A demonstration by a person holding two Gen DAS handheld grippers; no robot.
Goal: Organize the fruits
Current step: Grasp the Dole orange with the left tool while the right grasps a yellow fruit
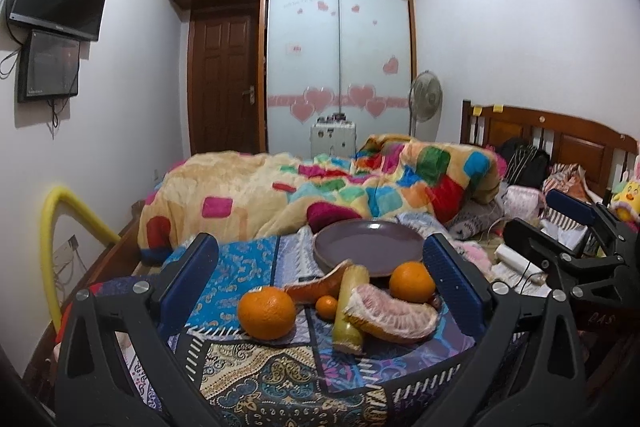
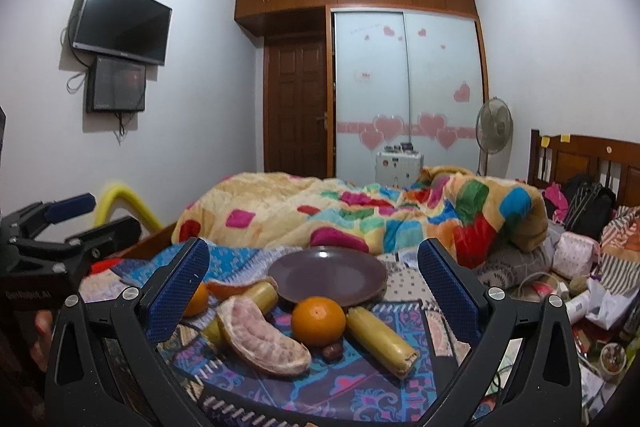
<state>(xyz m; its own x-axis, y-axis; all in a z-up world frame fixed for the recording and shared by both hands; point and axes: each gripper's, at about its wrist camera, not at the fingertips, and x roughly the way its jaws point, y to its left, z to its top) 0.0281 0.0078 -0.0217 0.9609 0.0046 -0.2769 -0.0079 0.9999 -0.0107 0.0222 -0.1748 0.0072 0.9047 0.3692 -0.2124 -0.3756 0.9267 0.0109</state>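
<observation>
Both claws, left gripper [image 1: 320, 279] and right gripper [image 2: 314, 279], hover spread wide, gripping nothing. Fruit lies on the cloth just before the empty plate [image 2: 328, 277]: orange [image 2: 318, 321] touching its rim, pomelo wedge [image 2: 264, 339] left of that orange, cane [image 2: 380, 339] right.

White lettering reading "GenRobot.AI" runs along the black body of the left claw [image 2: 60, 223], seen from the right wrist view. The marks on the television [image 2: 122, 21] and wardrobe door [image 2: 408, 83] are too small to read.
</observation>
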